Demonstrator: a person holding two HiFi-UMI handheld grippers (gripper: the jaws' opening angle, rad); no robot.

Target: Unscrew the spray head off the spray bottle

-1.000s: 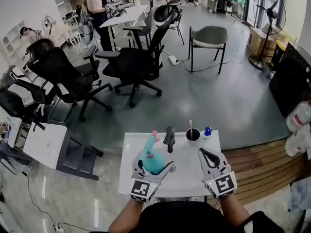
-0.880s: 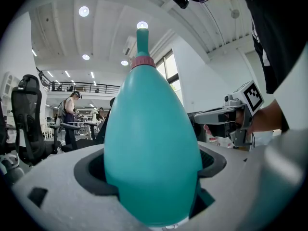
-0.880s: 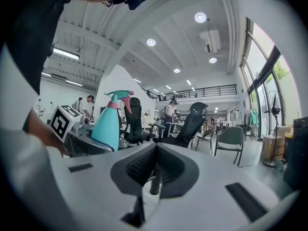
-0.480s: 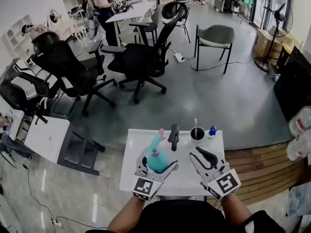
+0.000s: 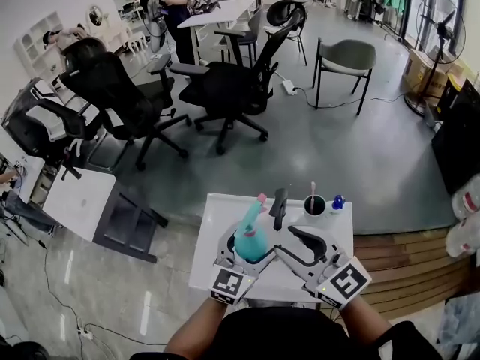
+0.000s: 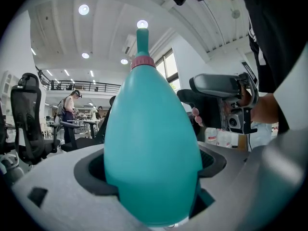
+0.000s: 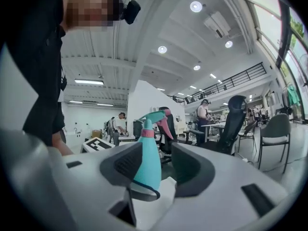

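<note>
**Teal spray bottle** [image 5: 250, 238], with the spray head [image 5: 259, 201] seated on its pink collar [image 6: 143, 61], is held over the white table [image 5: 206, 265] near the table's front edge. The bottle's body is clamped between the fingers of the left gripper [image 5: 249, 250] (in the left gripper view the egg-shaped body fills the gap, with both dark pads pressed against it). The right gripper [image 5: 292, 240] is shown just to the bottle's right, its fingers opening. In the right gripper view the bottle is framed in the gap between them, and the pads are not pressed on it. At the far edge of the table are seen a black upright object [image 5: 279, 207], a dark cup [image 5: 315, 206] with a pink stick in it, and a small blue-capped bottle [image 5: 337, 202]. Beyond the table, black office chairs [image 5: 225, 88] and a grey chair [image 5: 352, 55] are set on the grey floor.
</note>
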